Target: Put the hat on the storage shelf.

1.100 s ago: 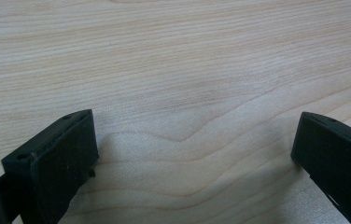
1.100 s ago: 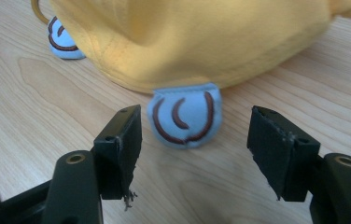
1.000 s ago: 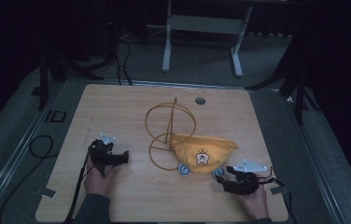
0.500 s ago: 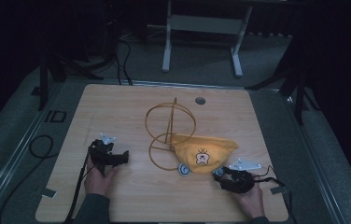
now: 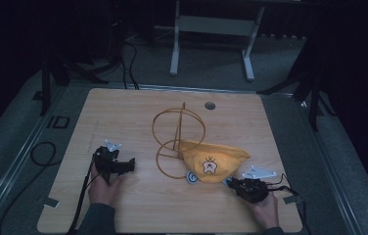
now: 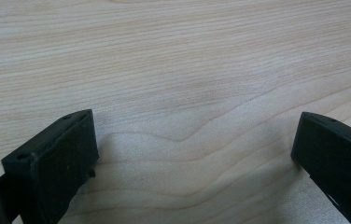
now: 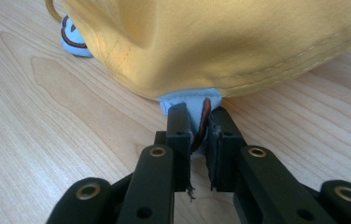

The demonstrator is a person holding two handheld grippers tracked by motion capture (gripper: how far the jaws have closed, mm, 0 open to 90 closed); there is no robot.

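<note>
Having slid in from the right, the right gripper (image 7: 196,133) now pinches the yellow cap's (image 5: 214,160) blue tab (image 7: 190,103), readying a lift, while the left gripper's (image 6: 194,154) fingers sit wide over bare counter (image 5: 123,112).

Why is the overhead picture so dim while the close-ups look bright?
High view: only the table is lit, the room behind is nearly black. Left gripper view: bright, soft shadows under the fingers. Right gripper view: the yellow hat is evenly lit, slightly soft up close.
</note>
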